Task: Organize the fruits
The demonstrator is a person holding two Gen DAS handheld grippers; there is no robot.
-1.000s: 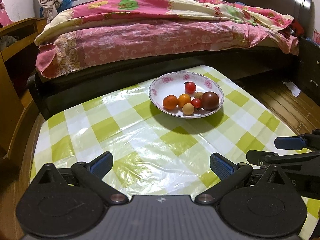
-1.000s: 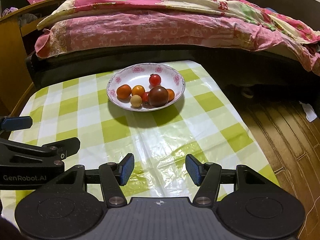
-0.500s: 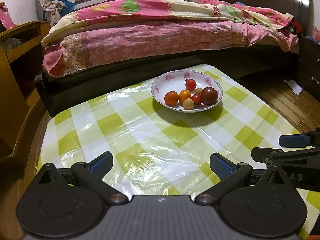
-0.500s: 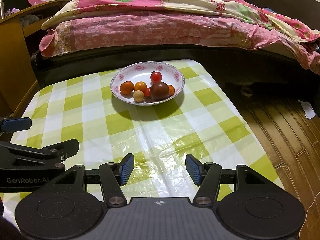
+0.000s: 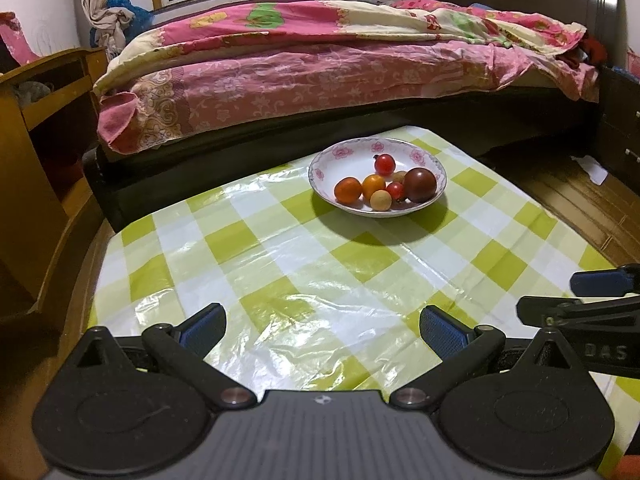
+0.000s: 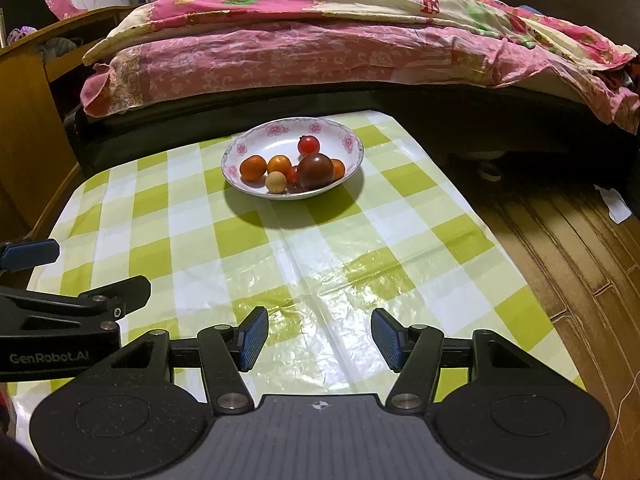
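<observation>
A white flower-rimmed bowl (image 5: pixel 344 148) (image 6: pixel 248 140) stands at the far end of a green-and-white checked table (image 5: pixel 312 264) (image 6: pixel 304 240). It holds several small fruits: a dark brown-red one (image 5: pixel 419 185) (image 6: pixel 315 171), a red one at the back (image 5: pixel 385 164) (image 6: pixel 308 145), orange ones (image 5: pixel 347 190) (image 6: pixel 253 168) and a pale one (image 5: pixel 380 200) (image 6: pixel 276 182). My left gripper (image 5: pixel 322 330) hovers open over the near part of the table, nothing between its fingers. My right gripper (image 6: pixel 319 338) is open and empty too, well short of the bowl.
A bed with a pink quilt (image 5: pixel 320 60) runs behind the table. A wooden cabinet (image 5: pixel 36 128) stands at the left. Wooden floor (image 6: pixel 568 248) lies right of the table, with a white scrap (image 6: pixel 618 210) on it. Each gripper shows at the other view's edge.
Both grippers have drawn back from the bowl, which looks smaller and farther away; more of the table's near end shows. Jaws are unchanged.
</observation>
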